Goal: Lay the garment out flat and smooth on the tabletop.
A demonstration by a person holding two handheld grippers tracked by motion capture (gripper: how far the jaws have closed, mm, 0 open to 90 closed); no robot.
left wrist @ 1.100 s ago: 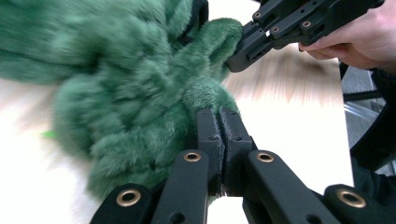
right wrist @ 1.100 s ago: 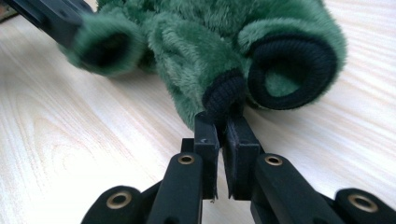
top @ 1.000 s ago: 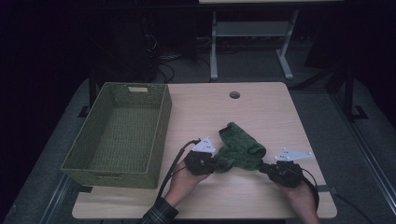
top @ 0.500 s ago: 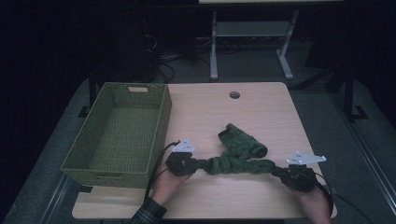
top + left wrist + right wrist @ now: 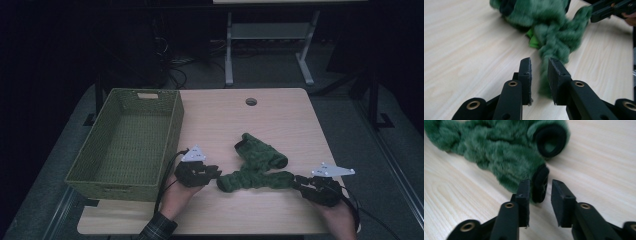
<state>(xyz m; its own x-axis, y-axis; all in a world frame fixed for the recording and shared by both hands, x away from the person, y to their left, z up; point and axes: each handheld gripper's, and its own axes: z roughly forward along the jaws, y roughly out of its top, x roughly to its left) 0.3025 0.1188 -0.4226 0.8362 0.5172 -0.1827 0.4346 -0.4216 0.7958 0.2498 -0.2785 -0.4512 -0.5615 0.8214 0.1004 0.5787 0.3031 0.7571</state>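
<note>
A pair of fuzzy green socks (image 5: pixel 257 167) lies on the wooden table (image 5: pixel 280 125), one piece stretched out left to right near the front. My left gripper (image 5: pixel 216 173) is at its left end. Its jaws have just been opening, and in the left gripper view (image 5: pixel 539 65) the green tip (image 5: pixel 546 82) lies loose in the gap, not pinched. My right gripper (image 5: pixel 296 181) is at the right end. Its jaws have also just been opening; in the right gripper view (image 5: pixel 541 186) the black cuff (image 5: pixel 539 183) sits between them, unpressed.
A green woven basket (image 5: pixel 172 135) stands empty on the left part of the table, close to my left hand. A round cable hole (image 5: pixel 251 102) is at the back. My right gripper (image 5: pixel 609 7) appears at the top right of the left gripper view.
Both hands moved apart, pulling the green piece out straight along the table front. Both pairs of jaws then opened and released its ends.
</note>
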